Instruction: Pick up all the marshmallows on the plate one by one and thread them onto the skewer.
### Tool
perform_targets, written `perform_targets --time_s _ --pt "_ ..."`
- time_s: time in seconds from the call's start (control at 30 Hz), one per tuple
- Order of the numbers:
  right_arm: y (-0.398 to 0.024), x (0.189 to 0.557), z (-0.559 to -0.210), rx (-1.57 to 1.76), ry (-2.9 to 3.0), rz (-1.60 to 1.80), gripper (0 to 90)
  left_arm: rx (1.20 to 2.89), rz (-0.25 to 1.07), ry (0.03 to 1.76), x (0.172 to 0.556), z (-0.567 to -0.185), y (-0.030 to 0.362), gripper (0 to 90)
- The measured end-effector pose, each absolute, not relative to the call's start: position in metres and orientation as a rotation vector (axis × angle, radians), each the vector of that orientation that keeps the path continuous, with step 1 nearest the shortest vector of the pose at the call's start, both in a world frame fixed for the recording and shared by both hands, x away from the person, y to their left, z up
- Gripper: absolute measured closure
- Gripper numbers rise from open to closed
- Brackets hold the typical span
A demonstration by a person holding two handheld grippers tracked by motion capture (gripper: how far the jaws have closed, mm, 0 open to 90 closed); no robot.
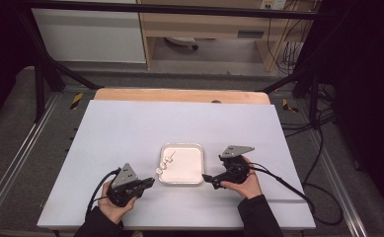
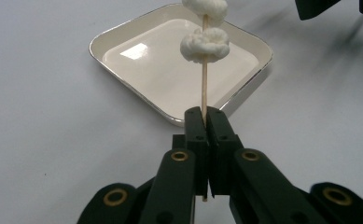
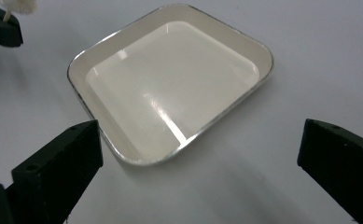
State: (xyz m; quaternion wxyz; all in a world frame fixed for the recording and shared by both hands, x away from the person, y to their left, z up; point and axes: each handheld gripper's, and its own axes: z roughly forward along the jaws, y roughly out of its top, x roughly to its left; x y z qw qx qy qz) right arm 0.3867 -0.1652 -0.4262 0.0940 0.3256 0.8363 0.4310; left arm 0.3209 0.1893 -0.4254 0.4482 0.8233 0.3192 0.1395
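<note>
Left gripper [image 2: 205, 122] pinched tight on a thin skewer [image 2: 204, 88], two white marshmallows [image 2: 205, 43] threaded high on it, long axis pointing up-frame over the near rim of the tray [image 2: 123, 35]. Right gripper [image 3: 198, 154] spread wide, nothing between the jaws, lower right of the tray in the high view, the nearer one to the skewer's free tip.

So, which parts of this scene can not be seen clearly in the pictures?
- Thin wooden skewer: its tip leaves the left gripper view's top edge.
- Uppermost white fluffy lump: cropped by that edge.
- High view: lumps too small to count.
- Right gripper: its jaws are cut by the picture's edges.
</note>
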Motion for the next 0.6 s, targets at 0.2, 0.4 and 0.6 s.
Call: perform_targets --time_s 0.2,0.4,0.6 --pt "-0.186 0.382 -0.435 0.998 2.46 1.263 0.8 2.042 0.335 0.796 0.323 -0.424 0.188 88.5" --pt "-0.207 0.378 -0.443 1.028 2.446 1.256 0.7 2.048 0.335 0.796 0.325 -0.421 0.182 88.5" --pt "-0.226 0.373 -0.447 1.058 2.424 1.263 0.7 2.06 0.332 0.799 0.329 -0.417 0.177 88.6"
